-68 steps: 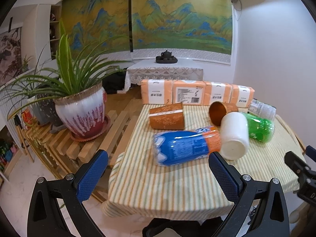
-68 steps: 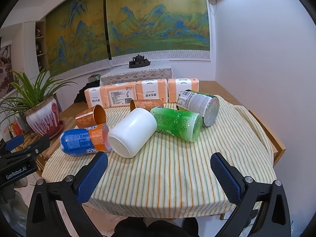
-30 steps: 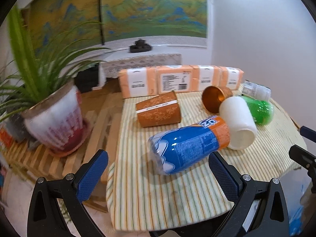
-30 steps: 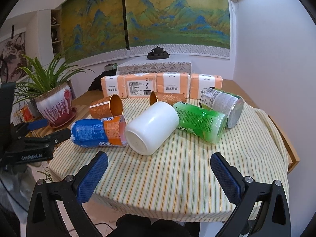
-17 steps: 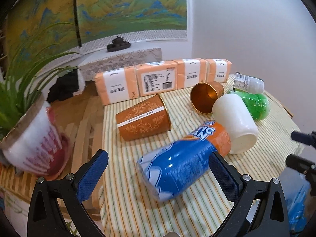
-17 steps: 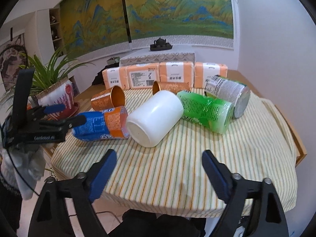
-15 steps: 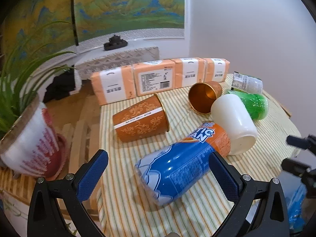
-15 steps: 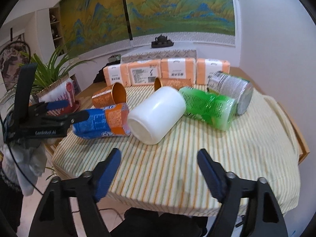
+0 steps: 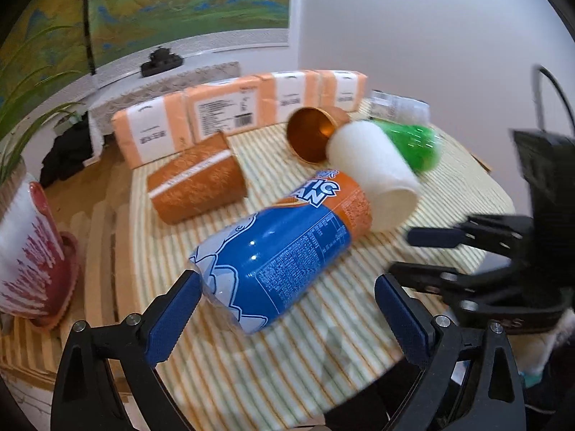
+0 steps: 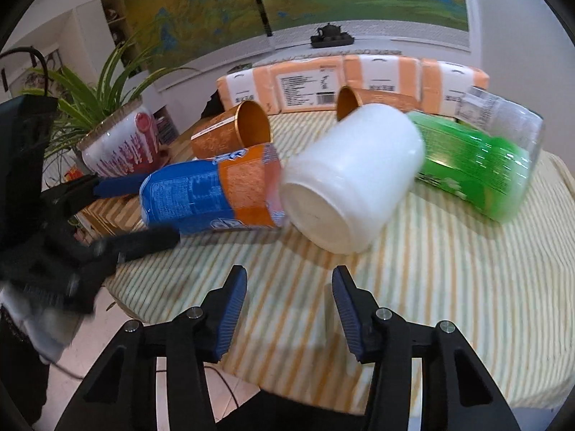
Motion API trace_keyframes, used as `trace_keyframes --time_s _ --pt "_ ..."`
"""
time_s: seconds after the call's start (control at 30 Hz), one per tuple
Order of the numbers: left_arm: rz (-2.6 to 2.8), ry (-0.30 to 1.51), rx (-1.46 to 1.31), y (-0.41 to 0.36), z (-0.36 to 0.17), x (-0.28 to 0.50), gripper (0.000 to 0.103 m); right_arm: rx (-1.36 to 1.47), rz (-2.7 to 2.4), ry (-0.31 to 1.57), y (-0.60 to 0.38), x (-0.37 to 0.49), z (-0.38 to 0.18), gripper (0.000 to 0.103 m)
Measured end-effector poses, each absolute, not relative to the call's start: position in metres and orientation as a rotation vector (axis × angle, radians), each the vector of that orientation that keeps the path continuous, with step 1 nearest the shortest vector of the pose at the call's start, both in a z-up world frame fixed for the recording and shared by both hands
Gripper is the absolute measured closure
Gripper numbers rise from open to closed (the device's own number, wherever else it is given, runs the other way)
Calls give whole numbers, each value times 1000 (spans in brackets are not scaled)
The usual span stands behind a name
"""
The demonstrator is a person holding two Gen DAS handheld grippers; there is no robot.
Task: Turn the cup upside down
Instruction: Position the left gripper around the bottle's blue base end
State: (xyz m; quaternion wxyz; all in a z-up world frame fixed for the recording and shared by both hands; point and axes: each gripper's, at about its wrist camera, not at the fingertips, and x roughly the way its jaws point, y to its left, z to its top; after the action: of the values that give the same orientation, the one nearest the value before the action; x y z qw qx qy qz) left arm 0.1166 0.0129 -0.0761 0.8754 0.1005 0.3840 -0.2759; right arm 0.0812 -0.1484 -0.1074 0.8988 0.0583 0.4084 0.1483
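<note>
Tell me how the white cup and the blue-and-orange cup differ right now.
The white cup is plain and opaque; the blue-and-orange cup carries printed text. The left tool has its fingers either side of the blue-and-orange cup; the white cup sits ahead of the right tool. Both lie on their sides, touching.

cups (image 10: pixel 354 179) on table (image 10: pixel 449 269) | packs (image 10: pixel 309 82) behind | plant pot (image 10: pixel 120 143) left

We see soft, even indoor light, motion blur smearing the green bottle (image 10: pixel 474 165), and fisheye bending with dark corners at the edges
</note>
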Motion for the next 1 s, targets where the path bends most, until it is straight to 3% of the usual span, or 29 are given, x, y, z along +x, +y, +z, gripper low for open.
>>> trace_keyframes --time_s 0.27,0.47,0.77,1.0 --pt "-522 742 157 36 -50 123 4 91 332 849 -135 91 -108 57" --pt "-525 798 156 33 -57 157 4 75 330 858 -131 96 -110 57" --pt "-651 826 215 21 -73 122 5 50 354 839 -121 103 -110 57" --pt "-650 785 222 26 -54 120 6 64 356 843 -121 103 -114 57"
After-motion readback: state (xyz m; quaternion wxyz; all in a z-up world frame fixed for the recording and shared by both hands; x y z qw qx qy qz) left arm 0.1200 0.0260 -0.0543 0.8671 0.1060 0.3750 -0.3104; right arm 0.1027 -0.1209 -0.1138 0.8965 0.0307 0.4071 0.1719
